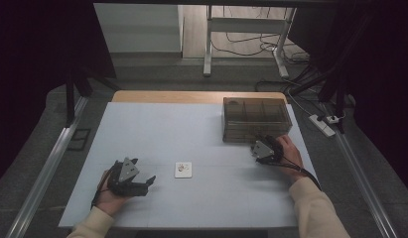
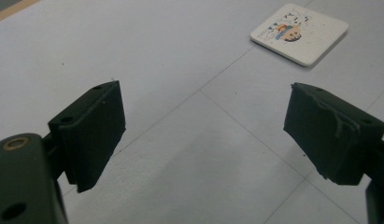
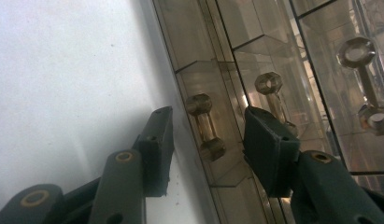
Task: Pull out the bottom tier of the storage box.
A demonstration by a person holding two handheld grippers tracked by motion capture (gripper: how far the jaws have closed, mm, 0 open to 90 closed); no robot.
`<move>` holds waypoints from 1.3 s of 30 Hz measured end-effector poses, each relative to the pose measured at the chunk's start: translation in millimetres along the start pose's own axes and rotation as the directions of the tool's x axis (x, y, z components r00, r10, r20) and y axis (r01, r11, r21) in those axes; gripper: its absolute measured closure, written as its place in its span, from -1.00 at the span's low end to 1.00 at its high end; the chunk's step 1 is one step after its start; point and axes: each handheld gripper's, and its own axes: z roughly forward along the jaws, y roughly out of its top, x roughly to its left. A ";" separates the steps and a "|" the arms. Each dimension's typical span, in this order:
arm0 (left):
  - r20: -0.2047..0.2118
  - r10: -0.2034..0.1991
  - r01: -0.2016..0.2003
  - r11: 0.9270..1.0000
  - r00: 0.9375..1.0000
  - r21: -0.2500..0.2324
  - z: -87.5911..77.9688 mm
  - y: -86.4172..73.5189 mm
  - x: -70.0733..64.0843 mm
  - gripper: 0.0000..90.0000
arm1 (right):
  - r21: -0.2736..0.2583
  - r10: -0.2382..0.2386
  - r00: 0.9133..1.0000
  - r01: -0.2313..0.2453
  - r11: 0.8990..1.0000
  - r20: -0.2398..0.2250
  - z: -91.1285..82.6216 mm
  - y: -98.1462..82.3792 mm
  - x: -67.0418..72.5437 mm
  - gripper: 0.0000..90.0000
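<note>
White table [image 1: 201, 198]: drawer handle [image 3: 206, 127] lies lengthwise between right gripper [image 3: 206, 140] fingers.

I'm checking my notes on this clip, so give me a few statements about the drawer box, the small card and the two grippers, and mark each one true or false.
1. The right gripper has its jaws on either side of a drawer handle on the clear drawer box. True; the pads do not visibly press on it.
2. The left gripper holds the small square card. False: its jaws stand open with nothing between them, and the card lies flat on the table beyond them.
3. The drawer box stands at the far right of the table. True.
4. The card lies inside a drawer. False: it lies on the open table, between the two hands.
5. The drawer box has a single handle. False: several handles show in the right gripper view.
</note>
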 end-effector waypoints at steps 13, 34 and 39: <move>0.016 -0.015 0.015 1.000 1.000 -0.011 -1.1 0.6 0.2 -0.72 | 0.006 -0.073 0.997 0.072 0.997 0.003 1.4 3.1 -0.2 0.17; 0.016 -0.023 0.023 1.000 1.000 -0.016 -2.3 0.0 1.4 -0.72 | 0.014 -0.046 0.997 0.047 0.999 -0.054 -1.9 5.2 -7.9 0.39; 0.015 -0.021 0.021 1.000 1.000 -0.015 -2.3 0.0 1.4 -0.72 | 0.012 -0.036 0.997 0.037 0.999 -0.070 -2.9 4.5 -10.1 0.40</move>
